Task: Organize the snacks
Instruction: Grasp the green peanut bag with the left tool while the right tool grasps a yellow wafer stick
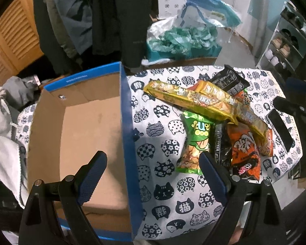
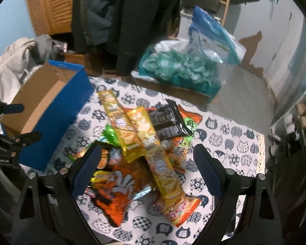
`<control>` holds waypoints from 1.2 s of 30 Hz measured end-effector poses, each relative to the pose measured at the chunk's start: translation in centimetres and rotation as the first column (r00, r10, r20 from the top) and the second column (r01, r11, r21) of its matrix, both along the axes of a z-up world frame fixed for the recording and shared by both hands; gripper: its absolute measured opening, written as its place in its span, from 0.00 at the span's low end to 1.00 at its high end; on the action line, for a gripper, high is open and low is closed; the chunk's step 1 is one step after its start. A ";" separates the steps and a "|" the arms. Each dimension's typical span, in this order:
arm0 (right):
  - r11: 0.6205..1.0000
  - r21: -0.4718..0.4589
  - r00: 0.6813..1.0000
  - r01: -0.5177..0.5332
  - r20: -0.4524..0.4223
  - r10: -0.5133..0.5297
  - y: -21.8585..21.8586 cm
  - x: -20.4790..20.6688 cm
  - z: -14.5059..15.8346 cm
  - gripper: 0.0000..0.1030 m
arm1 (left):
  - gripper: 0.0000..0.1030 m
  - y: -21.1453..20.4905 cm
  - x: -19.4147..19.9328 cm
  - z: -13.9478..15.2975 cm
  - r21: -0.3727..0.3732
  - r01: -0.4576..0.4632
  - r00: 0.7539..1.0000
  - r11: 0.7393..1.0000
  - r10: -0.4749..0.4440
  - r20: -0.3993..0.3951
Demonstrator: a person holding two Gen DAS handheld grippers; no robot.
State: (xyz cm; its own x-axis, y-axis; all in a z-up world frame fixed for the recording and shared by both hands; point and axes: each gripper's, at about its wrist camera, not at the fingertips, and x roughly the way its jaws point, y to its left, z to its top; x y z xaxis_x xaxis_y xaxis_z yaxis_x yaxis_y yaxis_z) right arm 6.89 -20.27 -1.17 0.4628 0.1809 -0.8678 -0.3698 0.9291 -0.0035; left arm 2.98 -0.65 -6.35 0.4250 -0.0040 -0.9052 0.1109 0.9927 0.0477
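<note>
The box (image 1: 130,143) is blue outside, plain brown inside. The cloth (image 1: 163,194) is white with navy cat faces. At three o'clock of the box lie yellow packs (image 1: 185,96), a green bag (image 1: 195,140), an orange bag (image 1: 244,153) and a black pack (image 1: 230,79).

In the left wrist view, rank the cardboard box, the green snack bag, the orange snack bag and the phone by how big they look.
1. cardboard box, by far the largest.
2. orange snack bag and green snack bag: too alike to rank, both partly covered.
3. phone, the smallest.
</note>
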 end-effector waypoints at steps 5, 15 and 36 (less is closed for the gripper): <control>1.000 -0.027 0.999 0.010 -0.040 -0.011 -0.6 2.2 -1.8 0.87 | 0.90 -0.7 1.6 -1.3 0.012 0.005 1.000 1.000 -0.005 -0.016; 0.995 -0.101 0.989 -0.016 -0.149 0.001 -1.2 4.3 -6.7 0.85 | 0.90 -1.9 4.5 -5.0 -0.029 -0.002 0.994 1.000 -0.001 -0.113; 0.987 -0.087 0.946 -0.135 -0.308 0.103 -0.3 5.0 -13.5 0.70 | 0.92 -5.8 6.3 -8.5 0.021 0.069 0.983 0.997 -0.064 -0.172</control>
